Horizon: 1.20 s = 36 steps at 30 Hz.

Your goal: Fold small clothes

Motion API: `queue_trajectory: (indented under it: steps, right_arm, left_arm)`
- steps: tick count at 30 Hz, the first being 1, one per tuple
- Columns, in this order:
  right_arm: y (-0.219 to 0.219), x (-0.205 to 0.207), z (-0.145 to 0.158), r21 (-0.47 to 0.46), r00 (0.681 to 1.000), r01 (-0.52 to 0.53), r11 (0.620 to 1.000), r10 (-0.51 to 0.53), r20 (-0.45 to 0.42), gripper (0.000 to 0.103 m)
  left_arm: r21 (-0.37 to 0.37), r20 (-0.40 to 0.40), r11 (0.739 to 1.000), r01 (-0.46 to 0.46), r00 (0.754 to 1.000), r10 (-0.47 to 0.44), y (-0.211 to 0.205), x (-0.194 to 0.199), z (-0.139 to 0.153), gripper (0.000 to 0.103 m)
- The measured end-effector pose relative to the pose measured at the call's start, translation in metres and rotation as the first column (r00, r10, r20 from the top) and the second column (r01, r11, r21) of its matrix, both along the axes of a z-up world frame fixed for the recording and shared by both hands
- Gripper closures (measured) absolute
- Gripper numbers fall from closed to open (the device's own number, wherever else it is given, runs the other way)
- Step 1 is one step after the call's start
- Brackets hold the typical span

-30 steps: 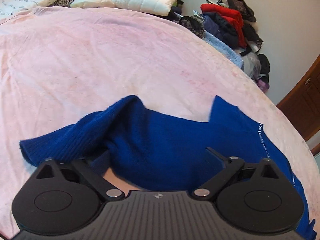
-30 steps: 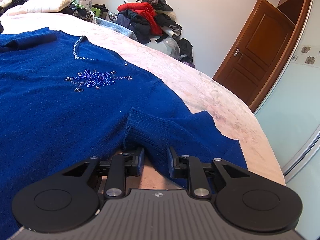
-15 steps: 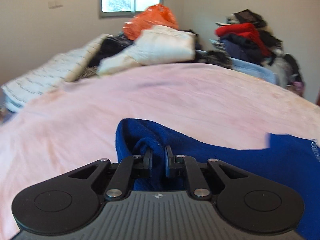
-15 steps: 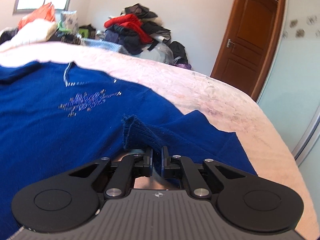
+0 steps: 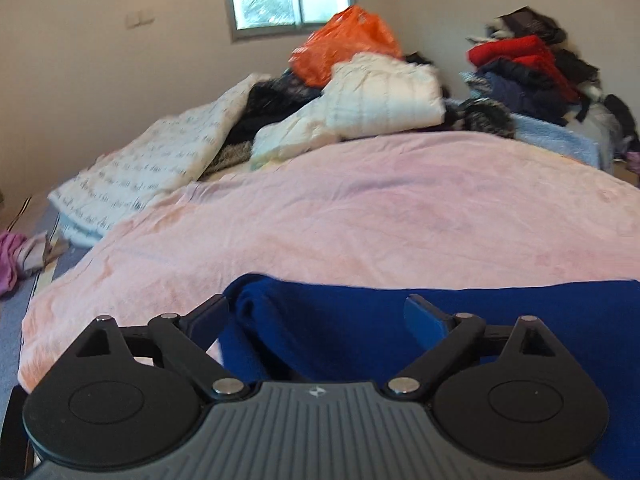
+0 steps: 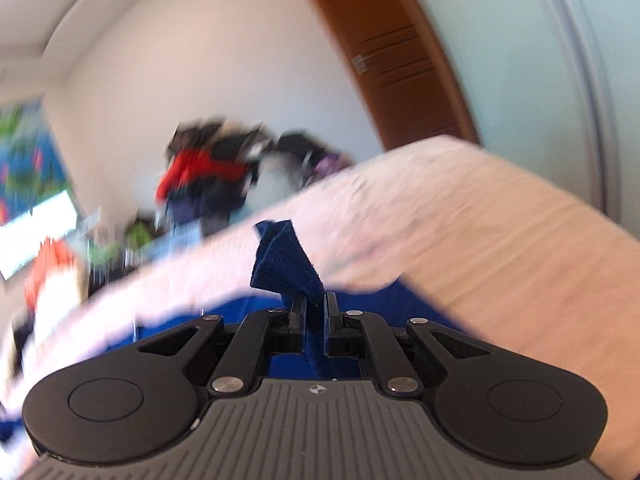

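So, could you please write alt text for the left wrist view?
The open left hand-held gripper straddles a blue sweater lying on a pink blanket. Piled clothes and bedding sit beyond, below a small window.

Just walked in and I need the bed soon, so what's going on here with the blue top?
A person with a gripper in each hand is folding a blue sweater on the pink bedspread. The left gripper is open, its fingers on either side of a bunched bit of the sweater. The right gripper is shut on a ribbed piece of the sweater that sticks up between its fingers; that view is blurred. Piles of other clothes sit behind the bed.
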State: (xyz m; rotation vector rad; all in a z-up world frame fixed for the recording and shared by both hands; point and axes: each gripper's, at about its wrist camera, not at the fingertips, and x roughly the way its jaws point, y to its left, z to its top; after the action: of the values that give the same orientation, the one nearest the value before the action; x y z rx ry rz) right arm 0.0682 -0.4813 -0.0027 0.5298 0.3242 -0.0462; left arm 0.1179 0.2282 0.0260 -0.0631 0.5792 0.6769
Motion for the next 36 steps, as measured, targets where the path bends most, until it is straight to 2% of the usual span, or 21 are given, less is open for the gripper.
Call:
queue_trajectory:
  steps: [2,4,6,8,10,14,17,20,23,28,31,32,34,35,36]
  right_arm:
    - [-0.026,-0.007,0.007,0.052,0.997,0.074,0.996,-0.076,0.033,0.094]
    - [-0.05,-0.018,0.011,0.105,0.985,0.154,0.982,-0.161,0.065,0.094]
    - [-0.07,-0.031,0.012,0.145,0.964,0.235,0.961,-0.25,0.094,0.093]
    - [-0.082,-0.046,0.013,0.162,0.939,0.301,0.94,-0.322,0.121,0.093]
    - [-0.089,-0.06,0.014,0.156,0.911,0.365,0.918,-0.387,0.145,0.093]
    - [-0.099,-0.078,0.013,0.156,0.867,0.444,0.882,-0.467,0.172,0.093]
    - [-0.1,-0.081,0.011,0.145,0.847,0.479,0.866,-0.499,0.181,0.093]
    - [-0.101,-0.079,0.015,0.129,0.848,0.479,0.868,-0.495,0.189,0.093]
    - [-0.091,-0.074,0.018,0.095,0.862,0.46,0.883,-0.47,0.193,0.093]
    - [-0.066,-0.056,0.024,0.065,0.917,0.353,0.933,-0.359,0.174,0.093]
    - [-0.054,-0.05,0.02,0.073,0.935,0.318,0.945,-0.325,0.139,0.092]
    - [-0.054,-0.052,0.017,0.094,0.934,0.327,0.94,-0.337,0.119,0.086]
    - [-0.058,-0.063,-0.001,0.167,0.921,0.368,0.915,-0.383,0.066,0.054]
    - [-0.063,-0.071,-0.011,0.211,0.906,0.404,0.89,-0.421,0.046,0.024]
    - [-0.068,-0.082,-0.022,0.248,0.884,0.448,0.859,-0.467,0.022,0.017]
  left_arm:
    - [0.073,0.002,0.992,0.1,0.995,-0.1,-0.04,-0.002,0.006,0.008]
    - [0.082,-0.009,0.974,0.213,0.977,-0.213,-0.076,-0.005,0.008,0.007]
    - [0.024,-0.032,0.938,0.345,0.938,-0.344,-0.109,-0.008,0.003,0.008]
    - [-0.034,-0.058,0.89,0.454,0.888,-0.456,-0.141,-0.011,-0.005,0.007]
    - [-0.06,-0.081,0.843,0.535,0.839,-0.538,-0.17,-0.016,-0.014,0.007]
    - [-0.083,-0.108,0.768,0.635,0.76,-0.641,-0.212,-0.025,-0.029,0.008]
    - [-0.095,-0.116,0.736,0.671,0.727,-0.677,-0.231,-0.029,-0.036,0.007]
    - [-0.092,-0.122,0.731,0.676,0.721,-0.682,-0.241,-0.03,-0.041,0.007]
    - [-0.15,-0.117,0.731,0.666,0.722,-0.682,-0.238,-0.03,-0.044,0.008]
    - [-0.17,-0.12,0.75,0.639,0.743,-0.659,-0.236,-0.031,-0.047,0.008]
    - [-0.179,-0.12,0.751,0.636,0.743,-0.658,-0.235,-0.034,-0.047,0.007]
    - [-0.179,-0.112,0.751,0.636,0.745,-0.658,-0.234,-0.035,-0.046,0.008]
    - [-0.178,-0.103,0.749,0.639,0.745,-0.66,-0.233,-0.038,-0.046,0.007]
    - [-0.181,-0.105,0.745,0.642,0.741,-0.663,-0.234,-0.038,-0.046,0.007]
    - [-0.185,-0.11,0.742,0.645,0.736,-0.668,-0.235,-0.038,-0.047,0.007]
